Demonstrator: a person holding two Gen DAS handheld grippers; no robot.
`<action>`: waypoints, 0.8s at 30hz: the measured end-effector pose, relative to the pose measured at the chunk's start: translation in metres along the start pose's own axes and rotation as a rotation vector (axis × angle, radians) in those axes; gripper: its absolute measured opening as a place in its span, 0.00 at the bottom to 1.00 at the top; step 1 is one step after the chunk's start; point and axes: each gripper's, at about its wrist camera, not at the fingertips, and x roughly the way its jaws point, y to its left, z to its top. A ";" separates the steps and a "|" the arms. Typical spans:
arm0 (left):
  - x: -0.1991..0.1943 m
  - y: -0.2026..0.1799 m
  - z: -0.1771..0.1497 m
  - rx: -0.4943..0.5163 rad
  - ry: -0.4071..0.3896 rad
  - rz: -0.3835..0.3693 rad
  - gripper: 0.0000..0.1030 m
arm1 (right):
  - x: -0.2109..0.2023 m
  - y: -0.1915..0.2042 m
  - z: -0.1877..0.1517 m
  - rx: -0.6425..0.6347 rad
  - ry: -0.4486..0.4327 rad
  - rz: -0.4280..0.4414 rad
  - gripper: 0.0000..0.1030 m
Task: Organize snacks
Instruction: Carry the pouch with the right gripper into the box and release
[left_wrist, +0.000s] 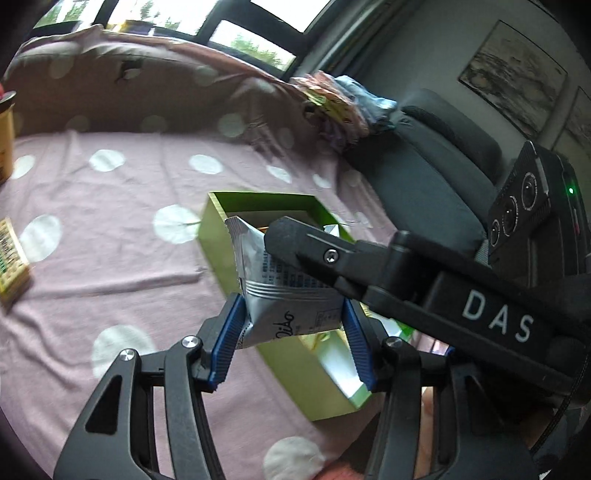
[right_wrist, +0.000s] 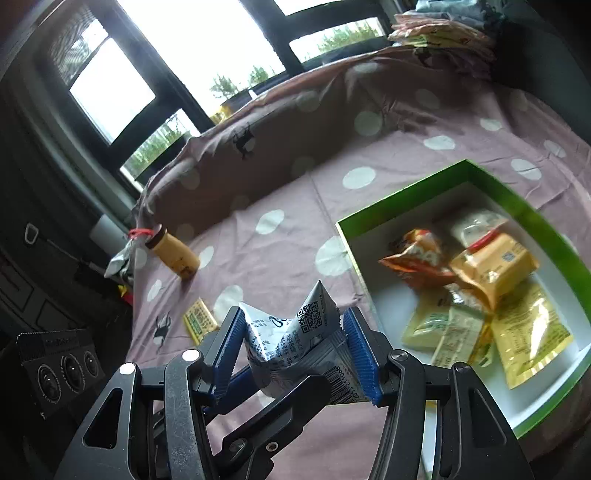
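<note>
My left gripper (left_wrist: 293, 325) and right gripper (right_wrist: 293, 345) both pinch the silver packet (left_wrist: 280, 295) at frame centre — light, crinkly, slippery; I'd hold its crimped ends.

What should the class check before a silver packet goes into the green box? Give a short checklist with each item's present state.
1. Left gripper pads press the silver packet: ok.
2. Right gripper pads press a silver packet: ok.
3. Both grippers share one packet: cannot tell.
4. Green box open on top: ok.
5. Bare floor left inside the box: ok.
6. All snacks gathered: not ok. The yellow bottle and the small yellow pack lie on the bedspread.
</note>
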 end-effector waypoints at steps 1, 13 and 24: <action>0.004 -0.003 0.000 0.005 0.004 -0.018 0.51 | -0.004 -0.005 0.002 0.006 -0.013 -0.016 0.57; 0.067 -0.035 0.007 0.040 0.171 -0.082 0.51 | -0.015 -0.068 0.012 0.138 -0.028 -0.132 0.57; 0.088 -0.036 -0.004 0.023 0.245 -0.069 0.52 | 0.002 -0.098 0.009 0.200 0.059 -0.162 0.57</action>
